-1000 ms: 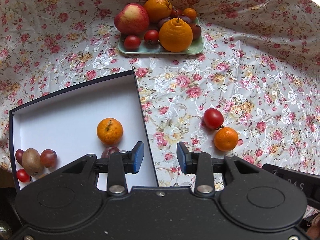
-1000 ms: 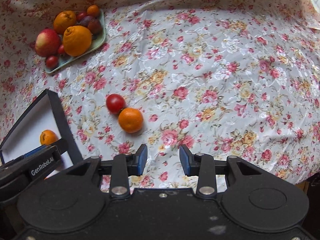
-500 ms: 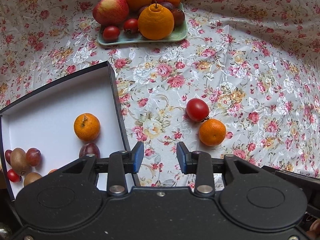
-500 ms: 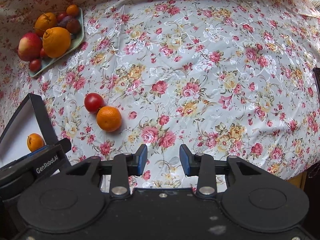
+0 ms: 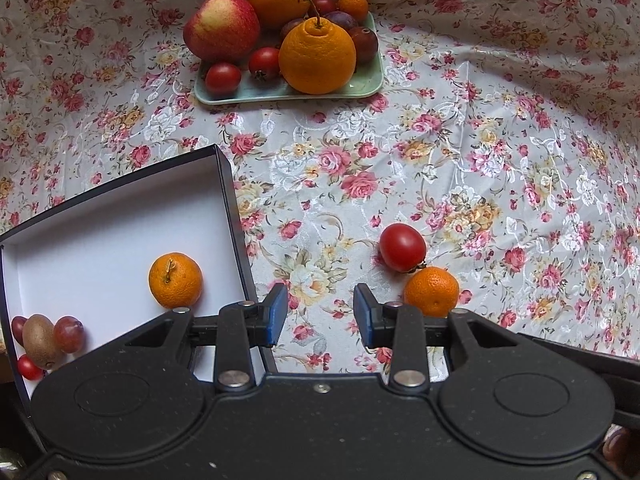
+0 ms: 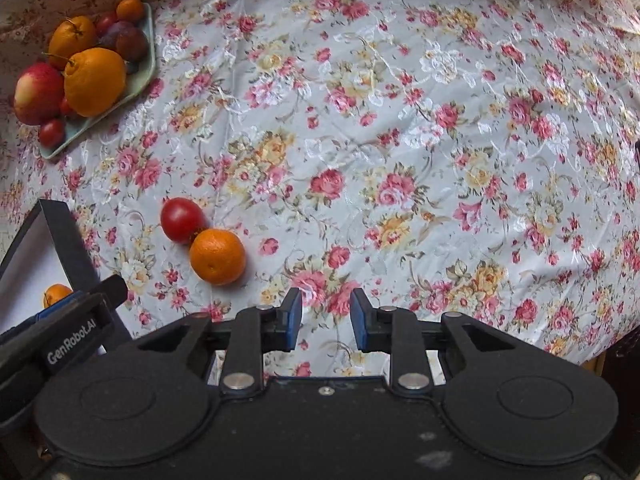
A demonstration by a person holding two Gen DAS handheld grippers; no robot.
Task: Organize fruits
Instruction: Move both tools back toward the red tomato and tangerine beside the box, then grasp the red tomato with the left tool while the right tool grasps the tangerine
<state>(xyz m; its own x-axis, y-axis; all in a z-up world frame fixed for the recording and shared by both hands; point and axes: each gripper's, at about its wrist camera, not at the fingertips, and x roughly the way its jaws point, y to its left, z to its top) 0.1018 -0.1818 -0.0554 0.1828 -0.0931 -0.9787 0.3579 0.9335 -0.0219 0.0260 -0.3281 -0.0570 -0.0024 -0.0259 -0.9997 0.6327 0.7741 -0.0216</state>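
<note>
A red tomato and a small mandarin lie touching on the floral cloth. A dark box with a white inside holds a mandarin, a kiwi and small red fruits. A green plate at the back carries an apple, big oranges, tomatoes and plums. My left gripper hovers open and empty over the cloth between box and loose fruit. My right gripper is open and empty, with the tomato and mandarin ahead to its left.
The floral cloth spreads wide to the right and drops off at the table edge at the lower right. The left gripper's body shows at the right wrist view's lower left, beside the box corner.
Both views have shifted slightly; the plate and loose fruit sit nearer and lower in the left wrist view than half a second ago. Both grippers stay open and empty.
</note>
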